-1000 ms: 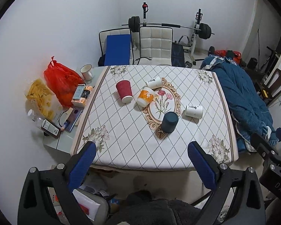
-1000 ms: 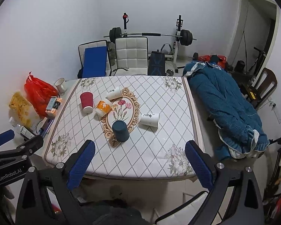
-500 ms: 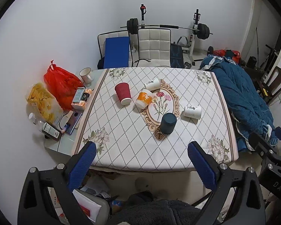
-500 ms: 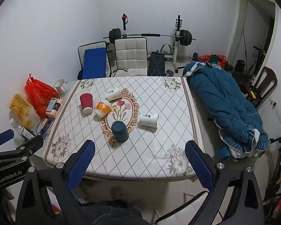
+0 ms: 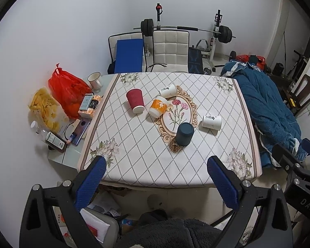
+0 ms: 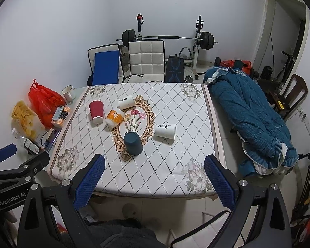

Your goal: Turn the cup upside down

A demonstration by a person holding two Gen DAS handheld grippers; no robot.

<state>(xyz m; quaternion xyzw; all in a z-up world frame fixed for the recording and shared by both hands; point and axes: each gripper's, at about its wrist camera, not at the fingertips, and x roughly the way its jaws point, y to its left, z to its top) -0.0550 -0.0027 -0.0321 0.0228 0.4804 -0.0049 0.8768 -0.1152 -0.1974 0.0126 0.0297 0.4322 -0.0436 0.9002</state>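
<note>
Several cups sit on a table (image 5: 134, 144) with a diamond-patterned cloth. A dark blue cup (image 5: 184, 134) (image 6: 132, 143) stands upside down near the middle. A red cup (image 5: 135, 101) (image 6: 97, 111) and an orange cup (image 5: 158, 109) (image 6: 114, 118) also stand mouth down. Two white cups lie on their sides, one on the right (image 5: 211, 122) (image 6: 165, 131), one at the back (image 5: 168, 90) (image 6: 126, 101). My left gripper (image 5: 155, 177) and right gripper (image 6: 153, 175) are open and empty, held back off the table's near edge.
A side shelf on the left holds a red bag (image 5: 66, 86), a yellow snack bag (image 5: 44, 107), a white mug (image 5: 94, 80), a phone and bottles. Chairs (image 5: 171, 51) and a barbell rack stand behind the table. A blue quilt (image 5: 266, 107) lies to the right.
Both grippers have drawn back and up from the table, so it looks smaller and further off. The cups have not moved.
</note>
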